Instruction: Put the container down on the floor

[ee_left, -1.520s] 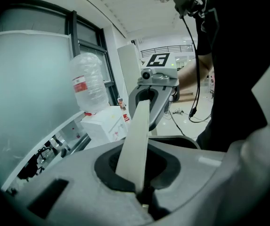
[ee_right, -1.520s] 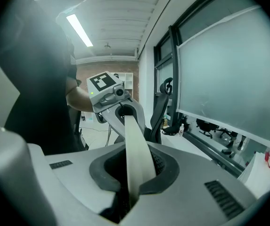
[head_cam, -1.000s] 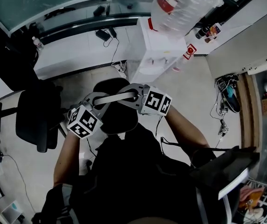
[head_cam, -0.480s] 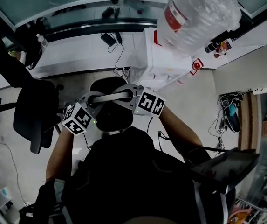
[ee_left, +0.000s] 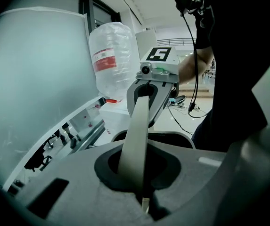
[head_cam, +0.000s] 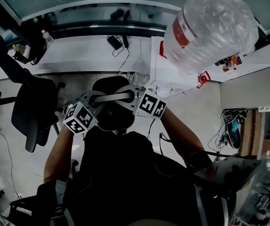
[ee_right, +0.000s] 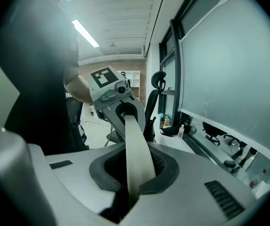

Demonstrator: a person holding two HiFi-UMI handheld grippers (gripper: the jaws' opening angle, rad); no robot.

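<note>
Both tongs are clamped on the same pale strap handle [head_cam: 116,97], one at each end. The left gripper [head_cam: 94,99] grips the strap's left end and the right gripper [head_cam: 134,94] its right end, and the strap runs nearly straight between them. In the left gripper view the jaws are pressed flat together on the band. In the right gripper view they are closed on it as well, with the band leading off to the other gripper.

The container [head_cam: 118,117], a round black tub with a grey rim, hangs under this handle directly below the two grippers. It sits close in front of the person's dark torso [head_cam: 135,178]. Pale floor [head_cam: 191,107] shows around it on the far side and to the right. The tub's base is hidden, but it looks held up off the floor rather than resting on it.

Just beyond the container stands a white water dispenser [head_cam: 172,72], topped by a large clear water bottle [head_cam: 215,27] with a red label. A black office chair [head_cam: 31,112] stands on the floor to the left, near the left forearm. A white ledge [head_cam: 78,55] runs along the window at the far edge, carrying a black power adapter [head_cam: 113,42]. A tangle of cables [head_cam: 226,133] lies on the floor at the right.
</note>
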